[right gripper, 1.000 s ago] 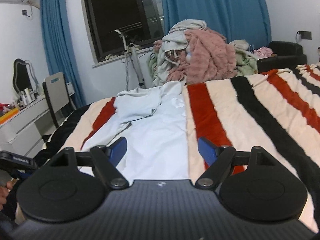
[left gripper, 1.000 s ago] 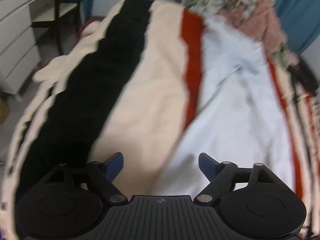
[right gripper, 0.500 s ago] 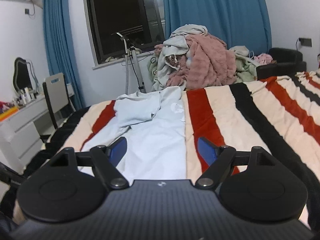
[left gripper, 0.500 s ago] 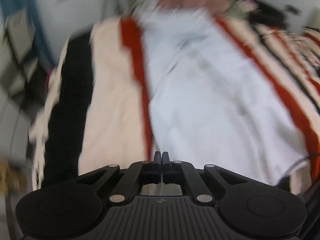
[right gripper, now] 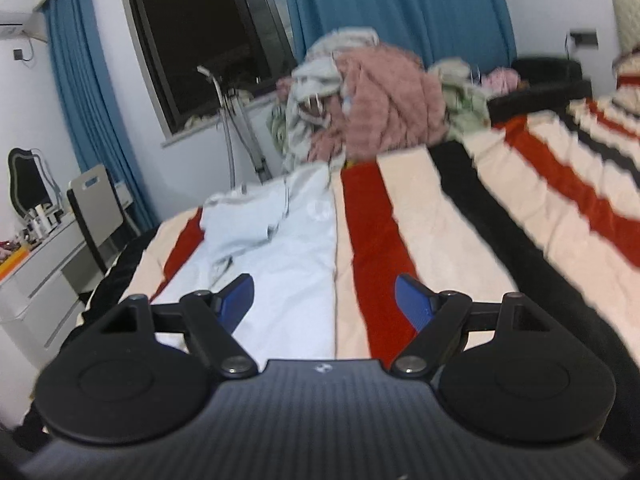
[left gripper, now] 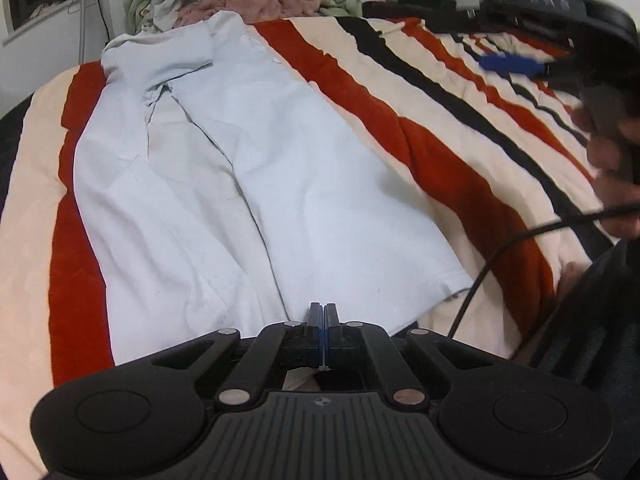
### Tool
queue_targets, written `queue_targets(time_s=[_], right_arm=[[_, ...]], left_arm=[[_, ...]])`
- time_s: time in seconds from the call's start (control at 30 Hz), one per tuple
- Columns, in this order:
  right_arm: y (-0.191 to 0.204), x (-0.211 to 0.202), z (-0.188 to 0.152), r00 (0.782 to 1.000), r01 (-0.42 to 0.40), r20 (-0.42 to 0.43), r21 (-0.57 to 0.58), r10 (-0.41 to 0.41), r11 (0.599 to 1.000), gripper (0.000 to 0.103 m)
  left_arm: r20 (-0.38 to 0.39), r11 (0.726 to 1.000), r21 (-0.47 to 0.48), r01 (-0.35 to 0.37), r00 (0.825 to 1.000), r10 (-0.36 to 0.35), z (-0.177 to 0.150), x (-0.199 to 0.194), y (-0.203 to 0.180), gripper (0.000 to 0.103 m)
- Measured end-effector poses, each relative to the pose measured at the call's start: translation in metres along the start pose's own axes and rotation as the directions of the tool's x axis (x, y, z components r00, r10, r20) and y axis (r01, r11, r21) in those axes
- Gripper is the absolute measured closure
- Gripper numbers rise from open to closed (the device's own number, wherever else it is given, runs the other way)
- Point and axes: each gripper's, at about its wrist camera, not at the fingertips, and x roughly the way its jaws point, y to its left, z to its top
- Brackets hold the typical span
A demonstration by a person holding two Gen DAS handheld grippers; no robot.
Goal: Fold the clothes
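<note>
**Left tongs pinched at the shirt hem, right tongs waiting wide**

Since a second ago the left gripper (left gripper: 323, 314) has swung from over the striped blanket's black band to the near hem of the pale blue shirt (left gripper: 248, 168), and its jaws have gone from wide apart to pressed together. Whether a fold of hem is caught between them cannot be told; the tips sit right at the cloth's near edge.

Spread lengthwise on the striped blanket (left gripper: 420, 148), the shirt lies with its collar toward the clothes pile (right gripper: 360, 100) at the far end and one sleeve already laid across the chest. The right gripper (right gripper: 324, 296) hovers above the shirt's right edge, jaws apart and empty (it shows as a blur at the left view's upper right).

To fold well, I judge the right tongs should take the other hem corner level with the left, so both lift evenly and the hem travels straight toward the collar without skewing.
</note>
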Motion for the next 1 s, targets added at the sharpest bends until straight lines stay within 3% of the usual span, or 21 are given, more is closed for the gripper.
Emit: queue_targets(time_s=[0.1,0.23,0.33,0.4,0.53,0.63,0.67,0.87,1.0], right_arm=[[0.0,0.006,-0.006,0.998,-0.04,-0.041,0.041,0.041,0.998,0.024],[-0.001,0.018,-0.015,0.989,-0.107,-0.089,0.11,0.117,0.988,0.024],[-0.005,0.024,-0.02,0.979,-0.163,-0.098,0.172,0.181,0.971,0.024],[-0.006,0.027,-0.021,0.974,-0.182,-0.095,0.205,0.205,0.962,0.031],[0.0,0.044,-0.023,0.963,-0.199,-0.135,0.227,0.233,0.953,0.042],[0.011,0.07,-0.018,0.948,-0.213,-0.19,0.217,0.255,0.953,0.046],[0.016,0.082,-0.015,0.941,-0.224,-0.204,0.215,0.268,0.95,0.046],[0.052,0.171,0.006,0.902,-0.294,-0.255,0.229,0.348,0.928,0.047],[0.074,0.249,0.011,0.9,-0.282,-0.27,0.236,0.341,0.93,0.046]], left_arm=[[0.036,0.999,-0.046,0.004,0.999,-0.003,0.007,-0.009,0.017,0.085],[0.083,0.989,-0.142,-0.031,0.996,0.043,0.016,-0.017,0.04,0.056],[0.076,0.977,-0.214,-0.008,0.997,0.024,0.01,-0.004,0.049,0.05],[0.047,0.967,-0.256,0.008,0.999,0.004,0.009,0.013,0.052,0.047],[0.01,0.962,-0.269,-0.046,0.999,0.05,0.006,0.03,0.053,0.056],[0.041,0.961,-0.273,-0.044,0.998,0.057,-0.003,0.024,0.054,0.09],[0.055,0.957,-0.287,-0.033,0.997,0.051,-0.005,0.02,0.056,0.094],[0.201,0.93,-0.358,0.077,0.98,-0.003,-0.025,-0.02,0.07,0.1],[0.282,0.93,-0.341,0.135,0.959,-0.035,-0.034,-0.037,0.07,0.1]])
